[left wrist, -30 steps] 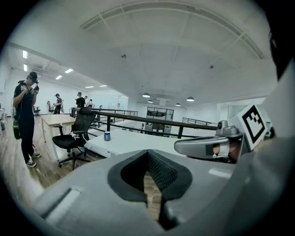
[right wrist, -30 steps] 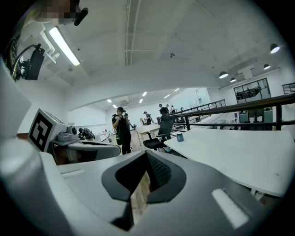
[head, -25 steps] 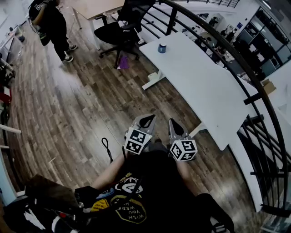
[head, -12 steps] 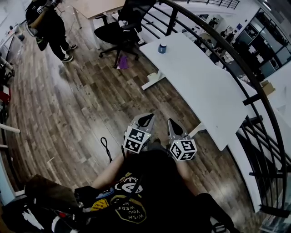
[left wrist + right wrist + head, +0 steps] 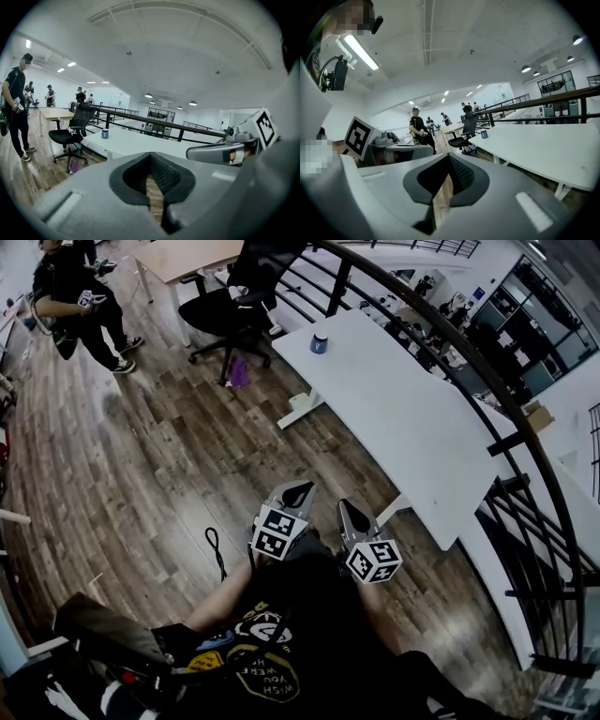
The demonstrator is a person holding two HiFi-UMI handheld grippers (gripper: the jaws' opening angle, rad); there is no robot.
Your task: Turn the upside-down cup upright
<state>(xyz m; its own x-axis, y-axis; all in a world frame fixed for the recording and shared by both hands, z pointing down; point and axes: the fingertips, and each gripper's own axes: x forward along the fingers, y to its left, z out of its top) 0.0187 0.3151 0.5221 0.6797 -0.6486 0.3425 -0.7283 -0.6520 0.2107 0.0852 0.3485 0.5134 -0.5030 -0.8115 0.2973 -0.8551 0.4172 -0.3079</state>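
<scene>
A small blue cup (image 5: pixel 320 342) stands at the far end of the long white table (image 5: pixel 412 418); it is too small to tell which way up it is. It also shows in the left gripper view as the cup (image 5: pixel 105 134), and in the right gripper view as the cup (image 5: pixel 484 134). My left gripper (image 5: pixel 298 491) and right gripper (image 5: pixel 347 512) are held side by side close to my body, over the wooden floor and well short of the table. Both are shut with nothing between the jaws, as the left gripper (image 5: pixel 152 190) and the right gripper (image 5: pixel 442 190) show up close.
A black office chair (image 5: pixel 230 306) stands beyond the table's far end, next to a wooden desk (image 5: pixel 187 257). A person (image 5: pixel 75 306) stands at the top left. A black railing (image 5: pixel 487 381) runs along the table's far side. A black cable (image 5: pixel 216 549) lies on the floor.
The head view has shifted slightly, so table and cup sit a little more to the left. The person in the background has stepped left. Both grippers stay where they were, shut.
</scene>
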